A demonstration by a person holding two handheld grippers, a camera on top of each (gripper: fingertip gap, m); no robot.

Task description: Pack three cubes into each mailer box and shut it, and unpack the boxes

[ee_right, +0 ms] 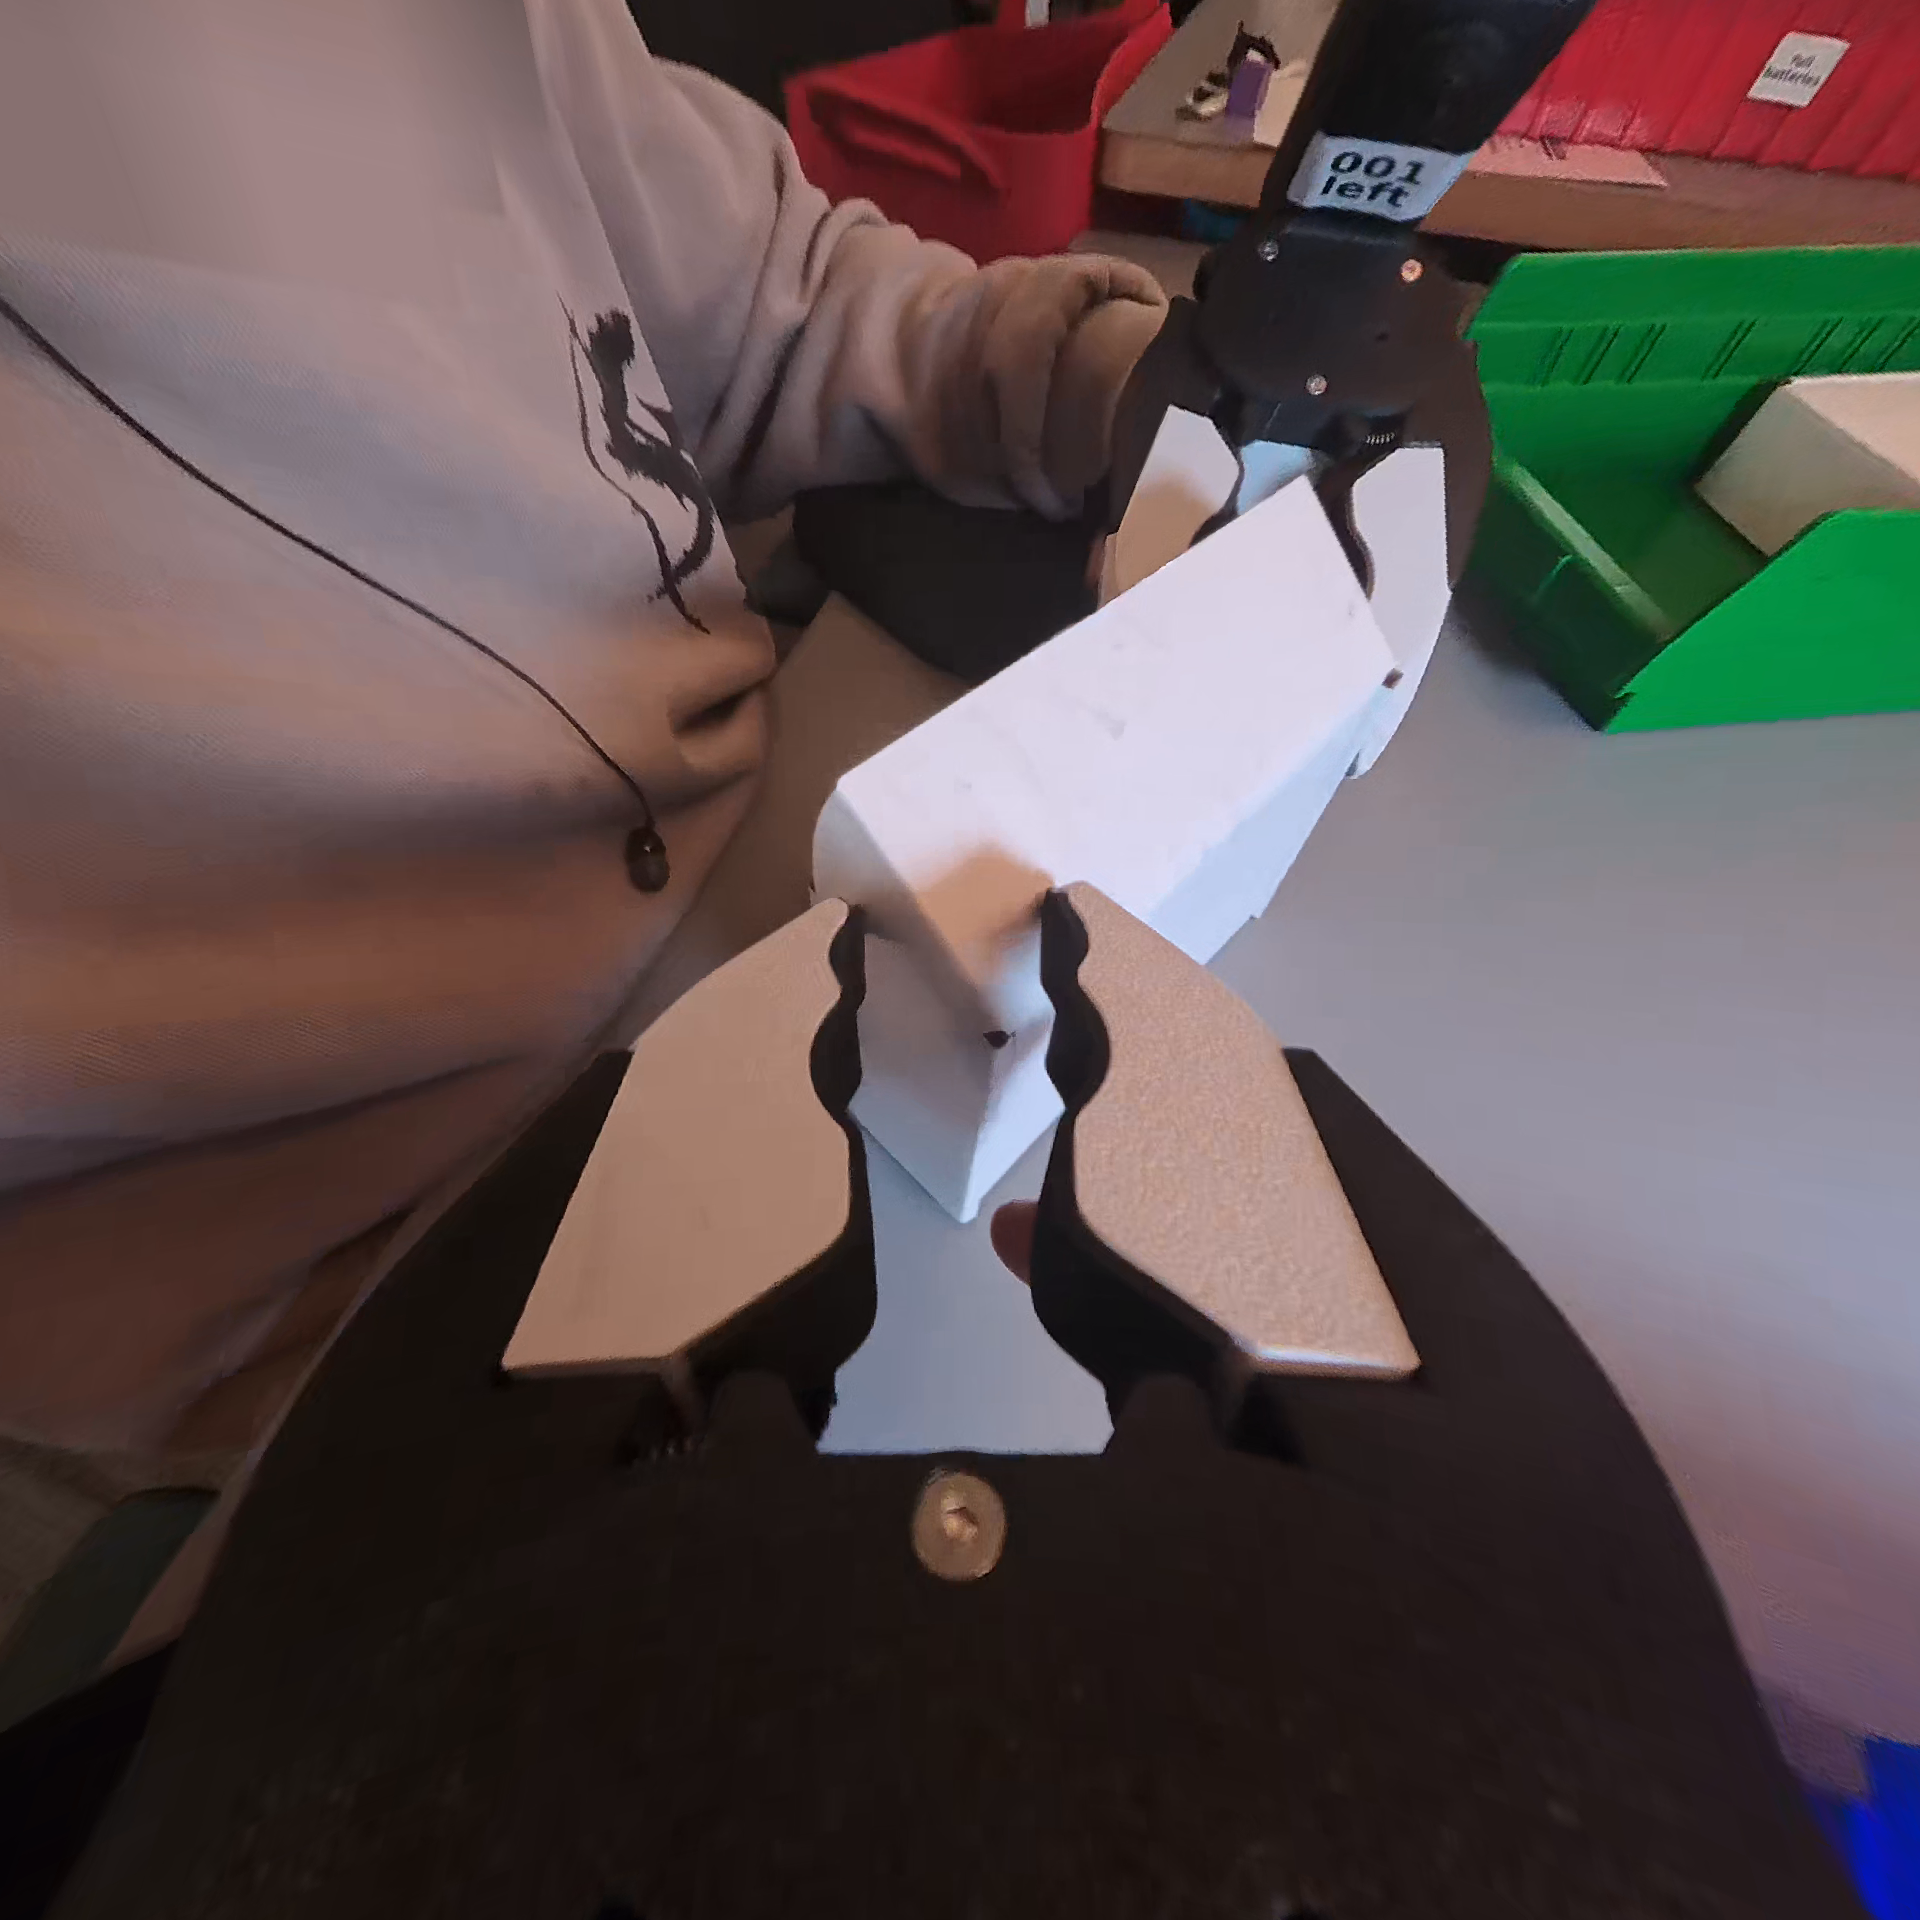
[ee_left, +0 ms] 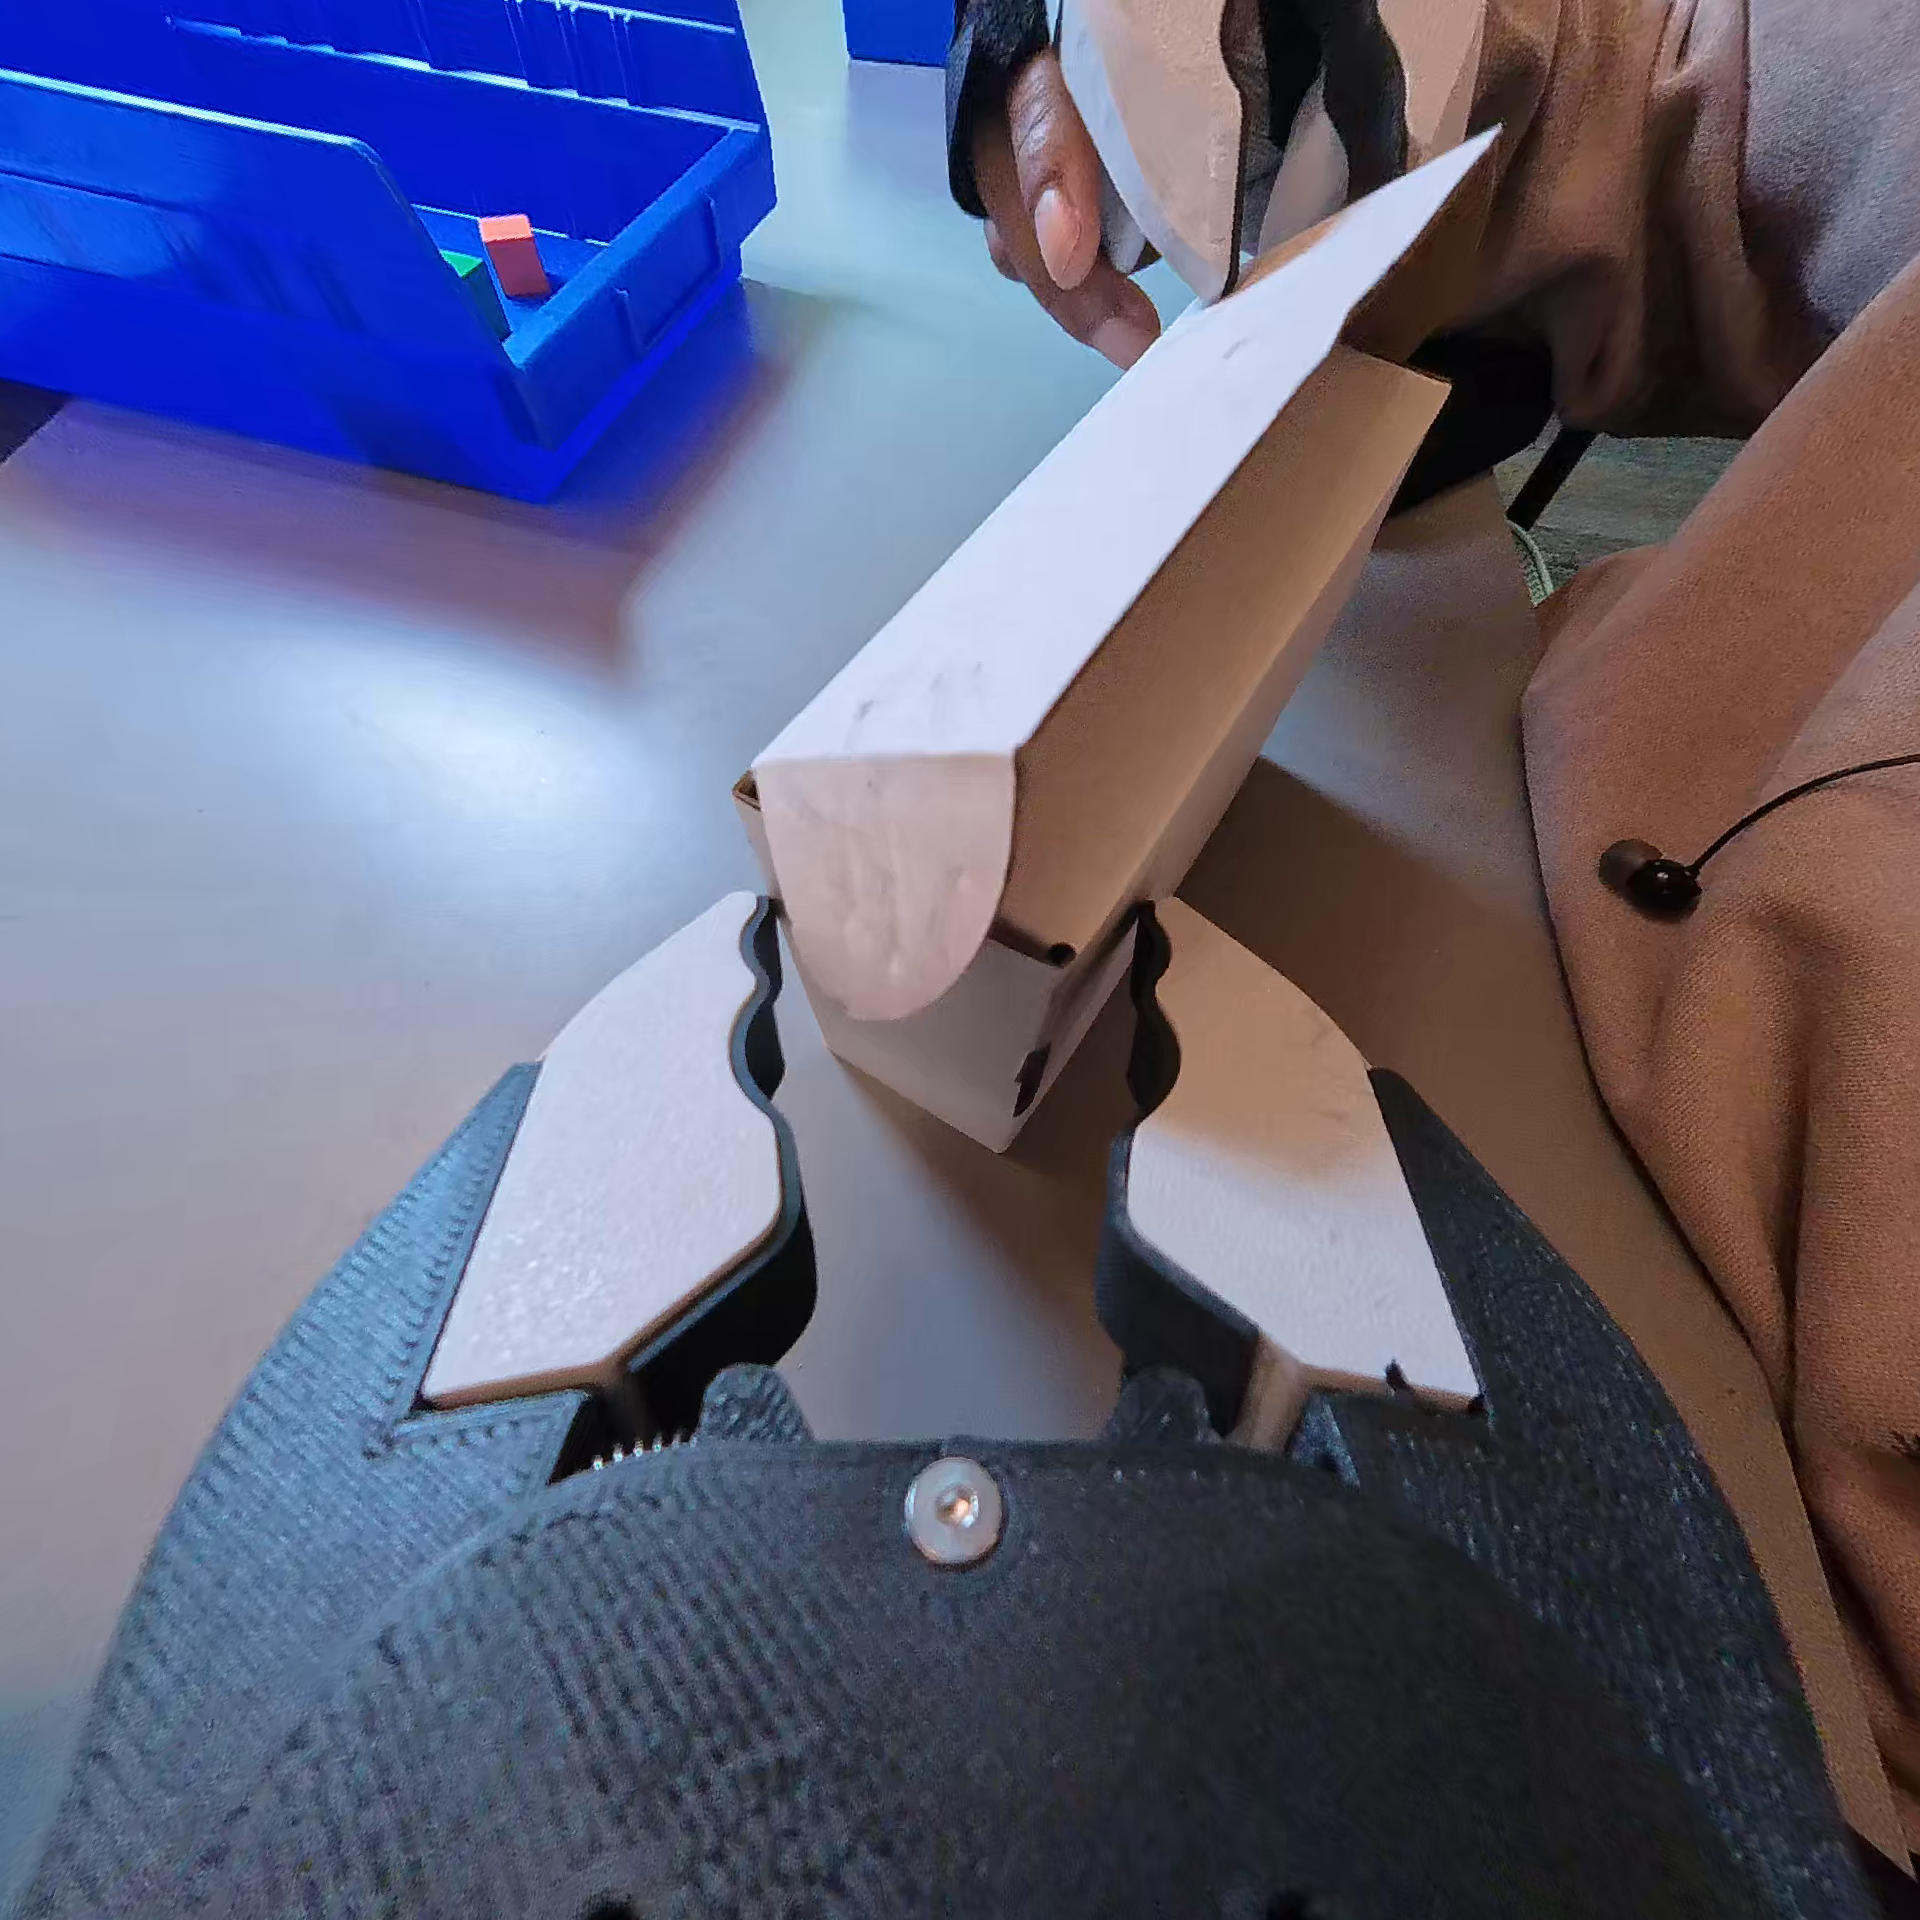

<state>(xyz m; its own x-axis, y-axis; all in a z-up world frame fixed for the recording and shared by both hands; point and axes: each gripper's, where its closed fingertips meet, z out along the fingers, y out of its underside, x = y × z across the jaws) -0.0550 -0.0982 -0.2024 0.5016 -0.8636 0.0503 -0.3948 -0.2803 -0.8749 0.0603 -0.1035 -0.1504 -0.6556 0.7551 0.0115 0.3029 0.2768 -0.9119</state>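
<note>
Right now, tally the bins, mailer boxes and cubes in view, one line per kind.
Bins: 4, namely the blue bin, the green bin and two red bins
Mailer boxes: 2, the held mailer box and one in the green bin
Cubes: 2, a red cube and a green cube
Total: 8

White mailer box, blue bin, red cube, green bin, black-and-grey tongs
</note>
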